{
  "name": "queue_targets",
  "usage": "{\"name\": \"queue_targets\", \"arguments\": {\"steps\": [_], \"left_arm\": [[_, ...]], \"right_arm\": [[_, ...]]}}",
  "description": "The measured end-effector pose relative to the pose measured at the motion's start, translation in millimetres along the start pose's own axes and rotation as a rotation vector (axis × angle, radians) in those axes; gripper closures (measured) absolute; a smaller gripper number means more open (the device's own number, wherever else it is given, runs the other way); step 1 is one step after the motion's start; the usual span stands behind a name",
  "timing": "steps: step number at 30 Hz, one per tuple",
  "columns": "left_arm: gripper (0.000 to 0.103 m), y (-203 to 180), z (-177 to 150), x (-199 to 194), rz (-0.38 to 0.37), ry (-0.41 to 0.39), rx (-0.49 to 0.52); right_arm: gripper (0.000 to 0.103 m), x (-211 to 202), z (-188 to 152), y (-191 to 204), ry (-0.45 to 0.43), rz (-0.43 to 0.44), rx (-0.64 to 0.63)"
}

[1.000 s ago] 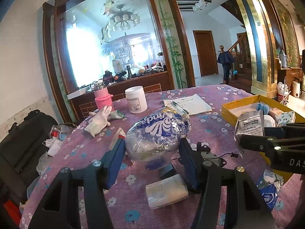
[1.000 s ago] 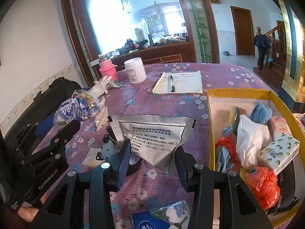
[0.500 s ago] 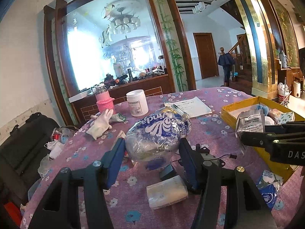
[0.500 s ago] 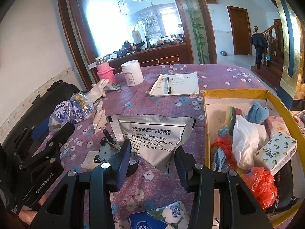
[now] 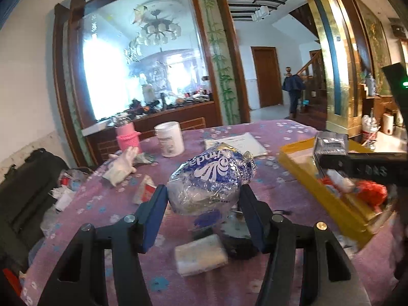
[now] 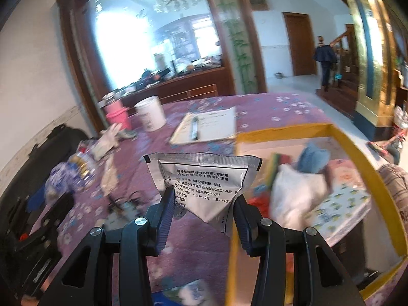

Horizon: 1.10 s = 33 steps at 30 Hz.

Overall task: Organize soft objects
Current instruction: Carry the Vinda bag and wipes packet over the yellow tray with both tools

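My left gripper (image 5: 204,193) is shut on a crumpled blue-and-clear plastic tissue wrapper (image 5: 211,178), held above the purple flowered tablecloth (image 5: 102,204). My right gripper (image 6: 204,199) is shut on a silver foil sachet (image 6: 204,181) with black print, held near the left rim of the yellow box (image 6: 285,130). The box holds a white bag (image 6: 295,193), a blue cloth (image 6: 313,155), a tissue pack (image 6: 341,204) and red plastic. In the left wrist view the right gripper (image 5: 362,168) with the sachet (image 5: 330,142) is over the yellow box (image 5: 306,176).
On the table lie a small white tissue pack (image 5: 201,255), a black round item (image 5: 237,239), a white glove (image 5: 119,165), a white jar (image 5: 169,139), a pink bottle (image 5: 126,137) and a notepad with pen (image 6: 204,127). A black bag (image 5: 23,191) sits at left.
My right gripper has swung right with the sachet, toward and over the yellow box. My left gripper has kept hold of the wrapper and shifted slightly.
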<state>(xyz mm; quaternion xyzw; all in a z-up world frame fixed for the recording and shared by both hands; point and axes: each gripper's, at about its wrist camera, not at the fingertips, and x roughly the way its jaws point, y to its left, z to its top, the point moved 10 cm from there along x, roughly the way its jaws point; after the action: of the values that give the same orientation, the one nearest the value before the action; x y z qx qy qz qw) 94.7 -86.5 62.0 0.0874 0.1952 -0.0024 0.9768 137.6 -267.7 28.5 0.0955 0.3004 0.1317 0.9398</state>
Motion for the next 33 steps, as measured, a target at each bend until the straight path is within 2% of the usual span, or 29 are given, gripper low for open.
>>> {"name": "queue_targets", "arguments": {"steps": [6,9,14,18,20,21,24,26,29,31,33], "left_arm": [[0.046,-52,9,-6,-0.119,0.032,0.062],[0.046,-90,15,-1,-0.231,0.087,0.069],[0.046,-154,22,13,-0.356,0.15,0.098],[0.046,-200,8,23,-0.455,0.237,0.092],[0.046,-207,2,23,-0.471,0.259,0.101],[0.046,-205,2,19,-0.484,0.251,0.103],[0.046,-193,11,18,-0.46,0.22,0.098],[0.046,-192,15,27,-0.488,0.251,0.104],[0.046,-201,19,33,-0.562,0.298,0.091],[0.046,-203,18,35,-0.667,0.358,0.021],[0.046,-203,18,35,-0.738,0.397,-0.028]], "right_arm": [[0.055,-9,14,-59,-0.025,-0.068,0.131],[0.055,-11,18,-92,-0.027,-0.111,0.205],[0.055,-18,17,-137,-0.025,-0.176,0.292],[0.055,-17,10,-159,0.009,-0.217,0.334],[0.055,-15,7,-164,0.03,-0.237,0.336],[0.055,-14,6,-165,0.033,-0.24,0.332],[0.055,-11,6,-162,0.04,-0.246,0.321],[0.055,-9,3,-169,0.051,-0.272,0.322],[0.055,-13,3,-177,0.038,-0.272,0.357],[0.055,-15,3,-181,0.03,-0.288,0.362],[0.055,-14,1,-184,0.039,-0.285,0.378]]}}
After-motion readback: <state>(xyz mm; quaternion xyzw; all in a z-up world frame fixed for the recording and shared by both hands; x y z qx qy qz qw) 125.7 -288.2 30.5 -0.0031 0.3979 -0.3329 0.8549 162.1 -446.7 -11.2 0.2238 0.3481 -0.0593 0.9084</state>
